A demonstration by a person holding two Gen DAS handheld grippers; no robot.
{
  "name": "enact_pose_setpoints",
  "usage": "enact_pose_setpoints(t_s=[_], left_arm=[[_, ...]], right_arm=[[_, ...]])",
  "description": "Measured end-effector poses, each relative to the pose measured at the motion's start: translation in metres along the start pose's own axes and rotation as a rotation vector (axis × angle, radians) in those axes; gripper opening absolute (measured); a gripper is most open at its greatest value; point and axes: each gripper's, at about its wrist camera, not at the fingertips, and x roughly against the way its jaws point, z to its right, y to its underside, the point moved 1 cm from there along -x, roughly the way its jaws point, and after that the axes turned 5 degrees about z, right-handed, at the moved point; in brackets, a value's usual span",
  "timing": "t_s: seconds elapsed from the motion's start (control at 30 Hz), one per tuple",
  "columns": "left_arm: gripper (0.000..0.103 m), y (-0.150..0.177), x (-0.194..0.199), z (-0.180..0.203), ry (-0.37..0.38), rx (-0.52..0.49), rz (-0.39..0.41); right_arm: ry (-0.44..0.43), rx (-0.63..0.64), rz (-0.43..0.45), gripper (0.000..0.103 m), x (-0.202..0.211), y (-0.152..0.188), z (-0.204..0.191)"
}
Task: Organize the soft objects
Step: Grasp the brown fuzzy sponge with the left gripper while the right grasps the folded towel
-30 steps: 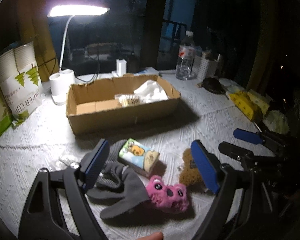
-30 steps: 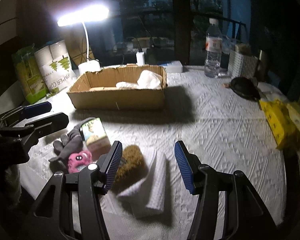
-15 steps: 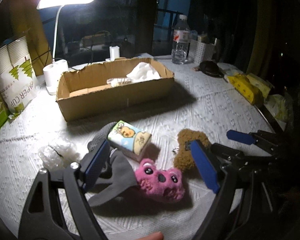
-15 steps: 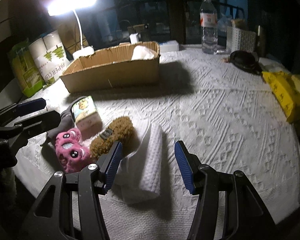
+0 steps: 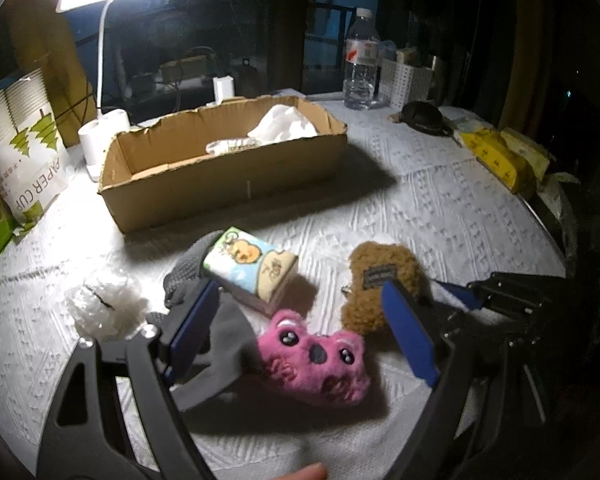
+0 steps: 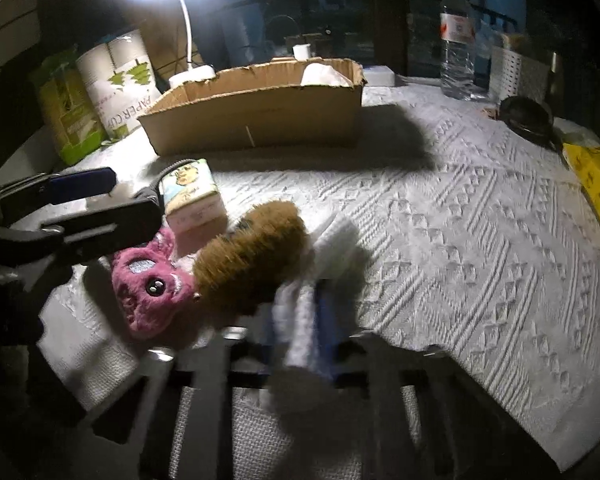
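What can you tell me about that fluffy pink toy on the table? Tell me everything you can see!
The pink toy is a small plush animal head with shaggy fur, shiny black eyes and a dark nose. It lies face up on the white tablecloth, between the open blue fingers of the left gripper, which do not press on it. A brown fuzzy toy lies close beside it, a gray cloth lies against its other side, and a cartoon-printed packet sits just behind.
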Motion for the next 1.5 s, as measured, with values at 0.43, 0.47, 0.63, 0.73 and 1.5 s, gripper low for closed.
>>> enact_pose_setpoints(t_s=[0.43, 0.47, 0.63, 0.73, 1.5], left_arm=[[0.085, -0.004, -0.024, 0.037, 0.045, -0.069, -0.055], [0.085, -0.004, -0.026, 0.04, 0.05, -0.076, -0.061], [0.085, -0.004, -0.039, 0.057, 0.076, -0.107, -0.097], [0.085, -0.003, -0.046, 0.065, 0.083, -0.134, -0.113], [0.049, -0.008, -0.041, 0.057, 0.135, -0.15, -0.098]], right_arm=[[0.033, -0.045, 0.1, 0.009, 0.03, -0.012, 0.04], [0.036, -0.052, 0.101, 0.009, 0.03, -0.012, 0.044], [0.046, -0.074, 0.102, 0.009, 0.031, -0.011, 0.058], [0.043, -0.088, 0.102, 0.009, 0.03, -0.01, 0.063], [0.035, -0.06, 0.12, 0.009, 0.033, -0.031, 0.052]])
